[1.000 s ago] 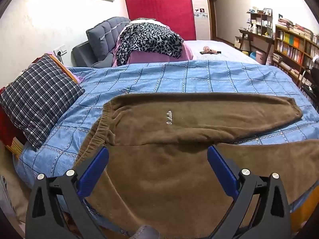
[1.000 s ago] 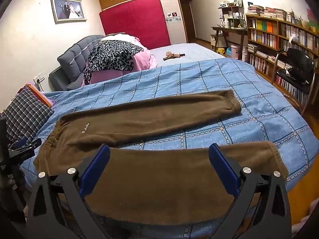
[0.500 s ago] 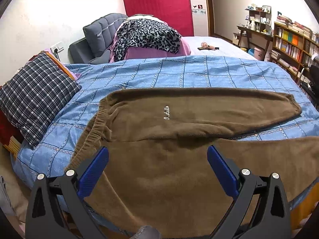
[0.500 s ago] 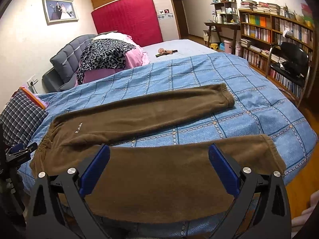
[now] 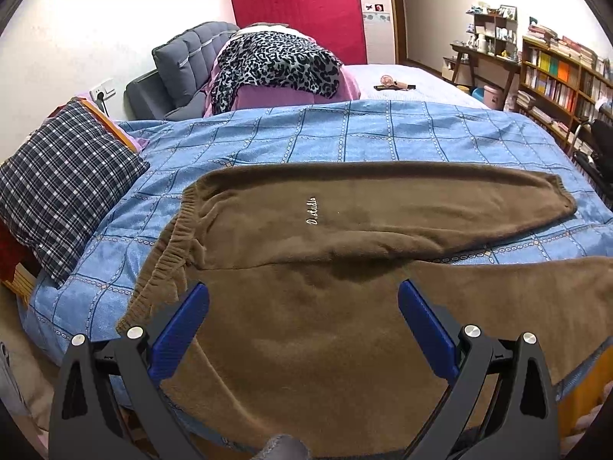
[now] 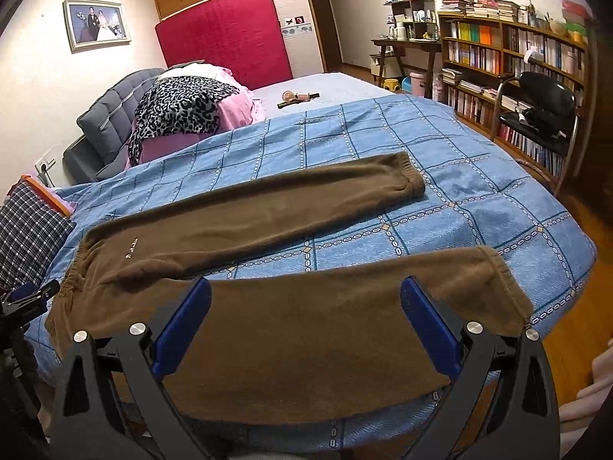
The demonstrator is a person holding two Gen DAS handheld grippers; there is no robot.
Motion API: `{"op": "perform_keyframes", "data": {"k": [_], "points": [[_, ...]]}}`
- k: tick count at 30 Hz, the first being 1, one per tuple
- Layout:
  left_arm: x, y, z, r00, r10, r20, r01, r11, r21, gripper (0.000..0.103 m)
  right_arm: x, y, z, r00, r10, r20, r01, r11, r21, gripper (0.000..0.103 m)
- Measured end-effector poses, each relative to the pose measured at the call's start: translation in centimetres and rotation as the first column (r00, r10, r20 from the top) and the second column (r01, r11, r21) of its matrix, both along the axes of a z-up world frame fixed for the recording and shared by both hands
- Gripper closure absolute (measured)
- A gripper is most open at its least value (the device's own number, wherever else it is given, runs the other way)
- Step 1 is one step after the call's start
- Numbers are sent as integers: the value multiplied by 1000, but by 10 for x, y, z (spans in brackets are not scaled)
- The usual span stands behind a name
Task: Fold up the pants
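**While both grippers gape, the pants lie flat**

Where the near leg drapes over the bed's [image 6: 498, 207] edge, its hem is cut off. Left gripper [image 5: 302, 306] and right gripper [image 6: 306, 303] hover spread wide, holding nothing. One pair of pants [image 5: 345, 222] shows two legs, parted. Both cameras have drawn slightly closer than before.

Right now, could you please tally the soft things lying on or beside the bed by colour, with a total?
Brown: 1, the fleece pants
Blue: 1, the checked bedspread
Navy plaid: 1, the pillow
Leopard print: 1, the blanket
Pink: 1, the bedding under the leopard blanket
Total: 5
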State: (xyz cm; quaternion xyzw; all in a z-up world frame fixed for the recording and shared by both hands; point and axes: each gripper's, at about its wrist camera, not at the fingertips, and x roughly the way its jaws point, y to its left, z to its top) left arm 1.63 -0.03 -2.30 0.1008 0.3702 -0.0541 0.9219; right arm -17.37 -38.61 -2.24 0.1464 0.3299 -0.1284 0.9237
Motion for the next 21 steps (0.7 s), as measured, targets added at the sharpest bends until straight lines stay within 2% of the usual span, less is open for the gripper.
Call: {"op": "perform_keyframes", "data": {"k": [14, 21], "points": [[13, 8, -13, 999, 31, -39, -31, 1000, -5, 5, 10, -3, -7, 1000, -9, -26, 9, 1000, 6, 3], [17, 10, -17, 998, 34, -53, -34, 999, -3, 5, 14, -2, -11, 999, -18, -43, 17, 1000, -19, 3]]}}
